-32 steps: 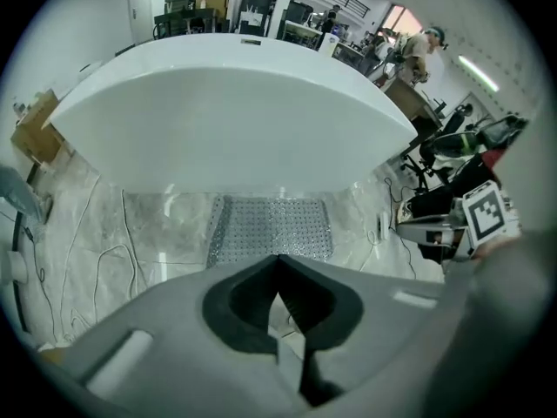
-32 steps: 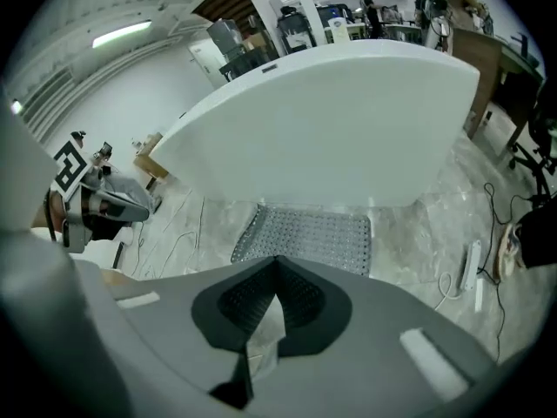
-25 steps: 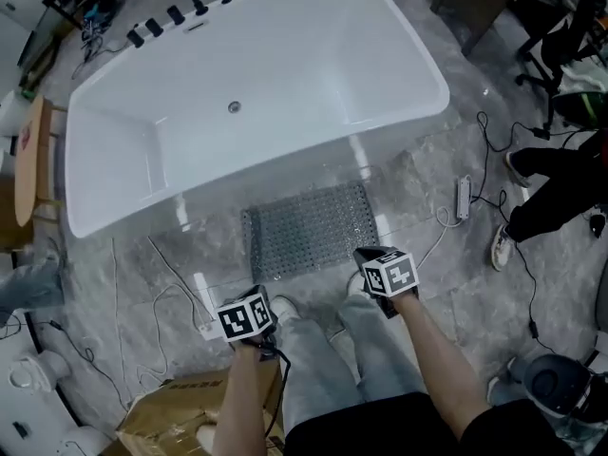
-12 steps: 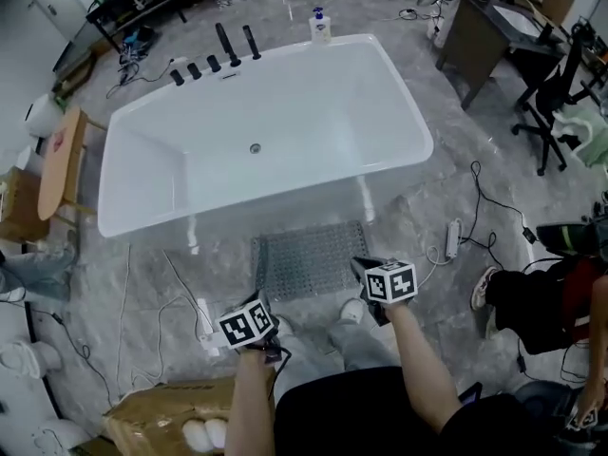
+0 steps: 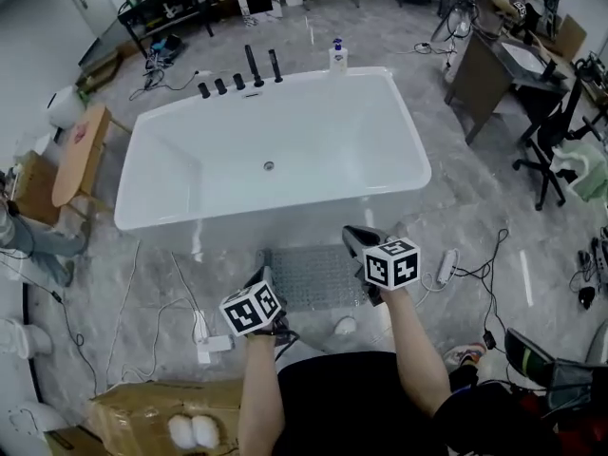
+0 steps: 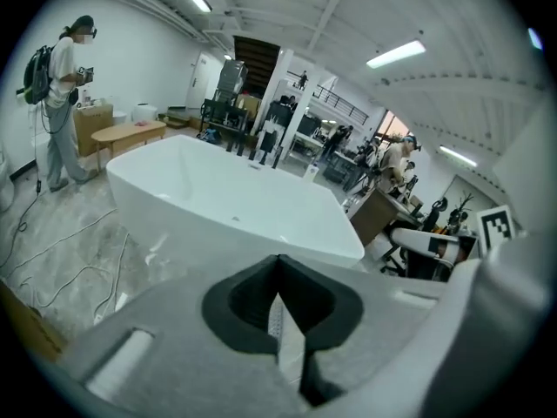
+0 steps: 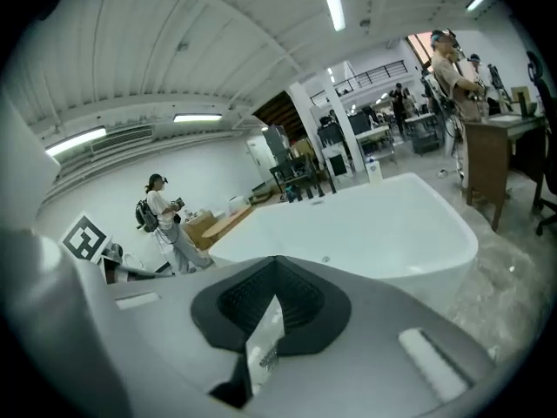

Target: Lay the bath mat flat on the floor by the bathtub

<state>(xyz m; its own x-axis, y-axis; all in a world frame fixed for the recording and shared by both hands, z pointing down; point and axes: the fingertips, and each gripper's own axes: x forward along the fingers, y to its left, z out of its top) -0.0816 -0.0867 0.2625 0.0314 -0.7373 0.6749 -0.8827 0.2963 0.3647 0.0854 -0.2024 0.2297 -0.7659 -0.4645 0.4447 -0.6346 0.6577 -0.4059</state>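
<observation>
Step in hand: we judge the laying finished. The bath mat (image 5: 313, 275) looks flat on the grey floor (image 5: 456, 198).
Mat's place: just beside the near wall of the white bathtub (image 5: 285, 207), between our two grippers in the head view.
Left gripper (image 6: 278, 273): clenched, pads together, nothing gripped, pointing toward the tub.
Right gripper (image 7: 277, 273): clenched and empty too, held well above the floor.
Next move: we think only a check that no edge or corner is curled, with both grippers kept clear of the mat.
</observation>
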